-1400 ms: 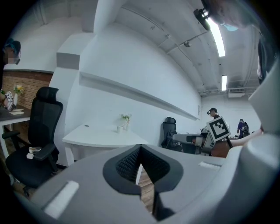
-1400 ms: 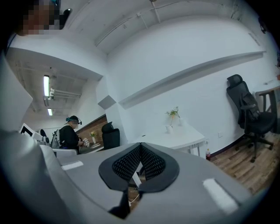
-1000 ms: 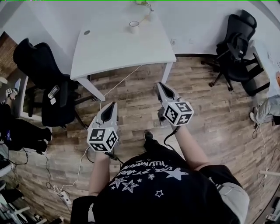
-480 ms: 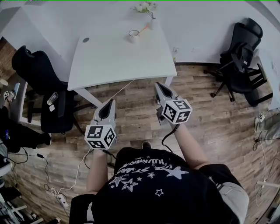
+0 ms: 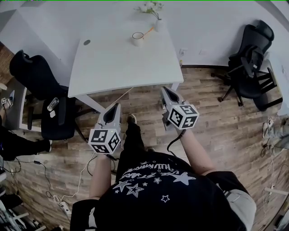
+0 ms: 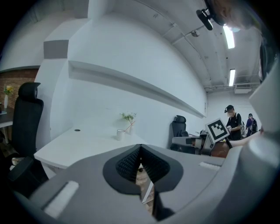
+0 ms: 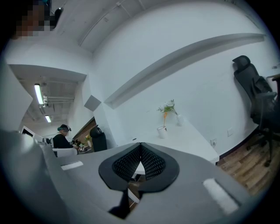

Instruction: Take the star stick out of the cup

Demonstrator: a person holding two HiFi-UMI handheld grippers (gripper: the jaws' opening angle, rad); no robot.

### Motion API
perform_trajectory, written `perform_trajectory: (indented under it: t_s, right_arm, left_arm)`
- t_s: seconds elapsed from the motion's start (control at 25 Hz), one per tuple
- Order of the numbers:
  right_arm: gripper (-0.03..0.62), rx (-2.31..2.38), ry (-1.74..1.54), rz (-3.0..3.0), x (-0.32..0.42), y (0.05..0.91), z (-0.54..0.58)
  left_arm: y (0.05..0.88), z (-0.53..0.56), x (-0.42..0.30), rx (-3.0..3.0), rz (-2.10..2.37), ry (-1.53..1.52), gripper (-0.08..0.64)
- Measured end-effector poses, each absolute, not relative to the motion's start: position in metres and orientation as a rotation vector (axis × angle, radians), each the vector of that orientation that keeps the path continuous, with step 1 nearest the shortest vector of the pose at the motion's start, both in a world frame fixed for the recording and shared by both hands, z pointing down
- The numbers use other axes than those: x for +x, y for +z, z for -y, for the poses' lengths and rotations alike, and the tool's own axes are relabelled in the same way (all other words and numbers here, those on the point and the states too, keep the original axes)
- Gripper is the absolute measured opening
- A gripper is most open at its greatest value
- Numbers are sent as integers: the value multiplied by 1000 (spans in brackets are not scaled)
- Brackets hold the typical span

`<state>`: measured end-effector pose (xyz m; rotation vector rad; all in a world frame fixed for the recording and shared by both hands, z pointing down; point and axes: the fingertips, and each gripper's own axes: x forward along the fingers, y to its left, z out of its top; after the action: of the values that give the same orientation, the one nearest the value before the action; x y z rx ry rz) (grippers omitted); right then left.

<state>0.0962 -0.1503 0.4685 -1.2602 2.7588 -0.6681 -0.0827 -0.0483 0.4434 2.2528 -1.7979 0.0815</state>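
A white cup (image 5: 137, 39) stands near the far edge of the white table (image 5: 117, 67), with an orange star stick (image 5: 148, 31) leaning out of it. It also shows small in the left gripper view, cup (image 6: 120, 134), and in the right gripper view, cup (image 7: 162, 131) with the stick (image 7: 165, 117). My left gripper (image 5: 114, 108) and right gripper (image 5: 165, 89) hang over the wooden floor, short of the table's near edge and far from the cup. Both point at the table. Each has its jaws shut on nothing, as seen at the left gripper (image 6: 140, 147) and the right gripper (image 7: 141, 145).
A small vase of flowers (image 5: 152, 10) stands just behind the cup. Black office chairs sit at the left (image 5: 38, 74) and right (image 5: 253, 54). Cables (image 5: 58, 198) trail on the floor. My foot (image 5: 131, 119) is stepping forward between the grippers. People (image 6: 232, 120) stand far off.
I have walked closer to the table, so it and the cup sit lower and larger in the head view. A leg has swung forward between the grippers. Both grippers stay shut.
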Motion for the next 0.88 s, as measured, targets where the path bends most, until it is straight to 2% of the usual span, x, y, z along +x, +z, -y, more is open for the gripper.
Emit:
perform_trajectory:
  t_s: [0.32, 0.88]
  right_arm:
    - [17, -1352, -636, -2712, 98, 463, 219]
    - [17, -1461, -627, -2648, 50, 454, 362]
  left_arm:
    - [445, 126, -92, 2307, 1736, 71, 2]
    - [445, 276, -150, 2346, 1662, 52, 2]
